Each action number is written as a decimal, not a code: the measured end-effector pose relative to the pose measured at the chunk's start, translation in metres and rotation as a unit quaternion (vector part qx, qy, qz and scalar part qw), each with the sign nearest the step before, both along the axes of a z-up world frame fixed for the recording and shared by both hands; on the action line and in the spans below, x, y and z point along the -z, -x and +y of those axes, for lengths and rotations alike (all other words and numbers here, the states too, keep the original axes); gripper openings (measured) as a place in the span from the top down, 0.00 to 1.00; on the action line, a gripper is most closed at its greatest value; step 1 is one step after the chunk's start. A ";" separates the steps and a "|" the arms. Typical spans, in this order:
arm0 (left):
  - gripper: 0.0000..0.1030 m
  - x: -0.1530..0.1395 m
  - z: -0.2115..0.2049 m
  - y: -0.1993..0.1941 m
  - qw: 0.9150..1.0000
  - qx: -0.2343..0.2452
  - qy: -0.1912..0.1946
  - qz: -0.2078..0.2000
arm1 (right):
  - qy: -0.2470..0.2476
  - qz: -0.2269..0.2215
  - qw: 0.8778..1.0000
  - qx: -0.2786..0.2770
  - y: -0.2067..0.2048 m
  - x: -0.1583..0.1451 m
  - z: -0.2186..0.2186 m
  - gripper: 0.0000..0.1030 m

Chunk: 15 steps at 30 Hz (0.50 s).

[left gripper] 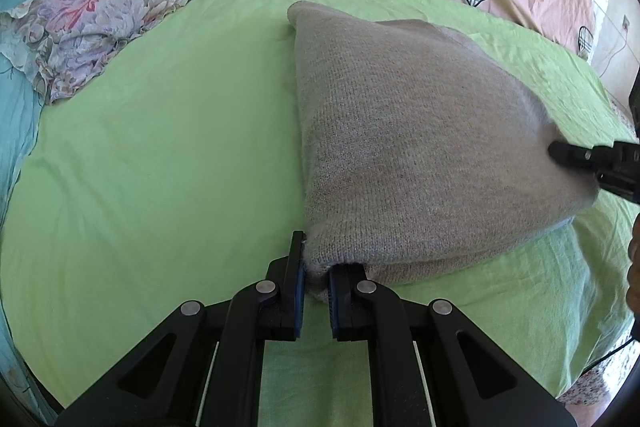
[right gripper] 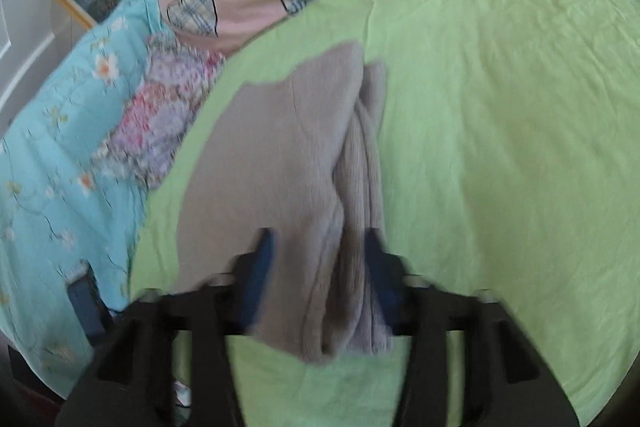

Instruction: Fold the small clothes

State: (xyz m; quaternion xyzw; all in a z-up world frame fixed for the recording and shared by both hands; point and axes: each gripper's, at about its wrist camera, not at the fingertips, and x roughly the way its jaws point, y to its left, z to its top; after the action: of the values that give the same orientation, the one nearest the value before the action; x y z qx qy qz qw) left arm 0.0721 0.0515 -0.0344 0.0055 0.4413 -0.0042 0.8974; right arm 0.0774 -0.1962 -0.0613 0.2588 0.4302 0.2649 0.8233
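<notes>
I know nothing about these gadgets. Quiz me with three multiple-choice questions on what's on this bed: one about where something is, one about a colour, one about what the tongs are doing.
1. Where does the flowered cloth lie?
A. left of the sweater
B. on top of the sweater
C. in the right tongs

2. What colour is the sheet under the sweater?
A. white
B. green
C. black

3. What are the left tongs doing?
A. hanging open, holding nothing
B. pinching a sweater corner
C. holding a book

Key: 1 A, it lies at the sheet's left edge; 2 B, green shows all around; 3 B, knit sits between the pads.
</notes>
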 end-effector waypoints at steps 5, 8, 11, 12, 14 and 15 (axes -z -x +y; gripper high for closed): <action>0.92 -0.007 0.009 0.002 1.000 0.005 0.024 0.002 | 0.067 -0.059 0.996 0.005 0.019 -0.029 -0.001 0.93; 0.93 0.001 0.003 0.001 1.000 0.004 0.017 0.011 | 0.102 -0.027 0.994 -0.001 0.010 -0.005 -0.006 0.94; 0.93 0.001 0.001 0.004 1.000 0.007 0.015 0.011 | 0.104 -0.005 0.995 -0.005 0.007 0.024 -0.001 0.94; 0.92 0.002 0.003 0.004 1.000 0.007 0.019 0.013 | 0.098 -0.007 0.995 0.001 0.006 0.024 -0.003 0.94; 0.92 0.002 0.006 0.004 0.999 0.007 0.030 0.017 | 0.095 -0.007 0.995 0.013 0.005 0.020 -0.005 0.94; 0.92 0.002 0.006 0.003 0.999 0.007 0.031 0.018 | 0.105 -0.011 0.994 0.011 0.006 0.018 -0.003 0.94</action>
State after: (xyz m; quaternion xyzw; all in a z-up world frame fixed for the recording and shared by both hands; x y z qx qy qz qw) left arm 0.0687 0.0573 -0.0367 -0.0197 0.4572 -0.0241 0.8888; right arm 0.0716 -0.1994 -0.0797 0.1731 0.4436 0.2119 0.8534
